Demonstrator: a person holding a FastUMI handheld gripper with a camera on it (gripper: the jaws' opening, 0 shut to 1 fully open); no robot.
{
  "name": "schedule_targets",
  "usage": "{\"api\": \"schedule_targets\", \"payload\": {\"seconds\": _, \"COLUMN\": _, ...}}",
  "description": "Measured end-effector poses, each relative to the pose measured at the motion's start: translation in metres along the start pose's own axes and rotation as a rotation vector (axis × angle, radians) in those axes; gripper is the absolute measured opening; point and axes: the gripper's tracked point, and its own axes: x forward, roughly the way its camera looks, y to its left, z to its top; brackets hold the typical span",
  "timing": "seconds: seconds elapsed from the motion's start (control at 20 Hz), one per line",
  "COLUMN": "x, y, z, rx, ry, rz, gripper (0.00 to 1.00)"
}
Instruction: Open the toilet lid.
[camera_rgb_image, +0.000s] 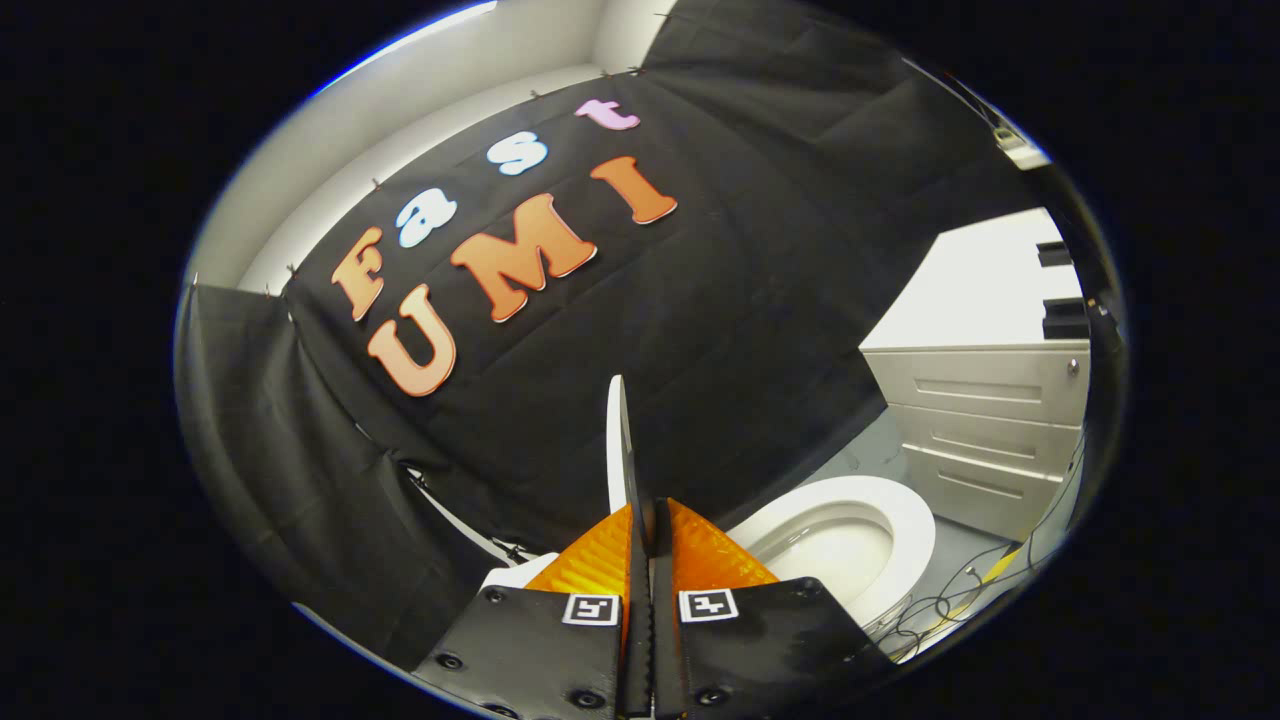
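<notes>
Two fingers of the gripper (643, 535) are drawn together on the toilet lid (617, 440), one pressing each face of the thin panel, so the gripper is clamped on the lid's edge. Lid stands raised, seen edge-on as a narrow upright sliver rising from between the fingers toward the black cloth wall (720, 300) beyond; one face reads white, the other dark in shadow. Beside the fingers and lower down, the toilet seat (915, 540) lies exposed as a white oval ring, with the pale bowl (840, 550) open inside it. A bit of white, possibly the toilet's rear part, shows just on the other side of the fingers; cannot tell exactly what it is. Beyond the toilet stands a white drawer cabinet (985, 420) with several drawer fronts, against a white wall. Grey floor (880, 450) runs between cabinet and toilet. Thin dark cables (940, 605) lie tangled on the floor near the seat's outer side.
</notes>
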Motion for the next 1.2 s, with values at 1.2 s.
{"api": "schedule_targets", "payload": {"seconds": 1.2, "x": -0.019, "y": 0.165, "z": -0.059, "rx": -0.322, "ry": 0.065, "rz": 0.121, "gripper": 0.09}}
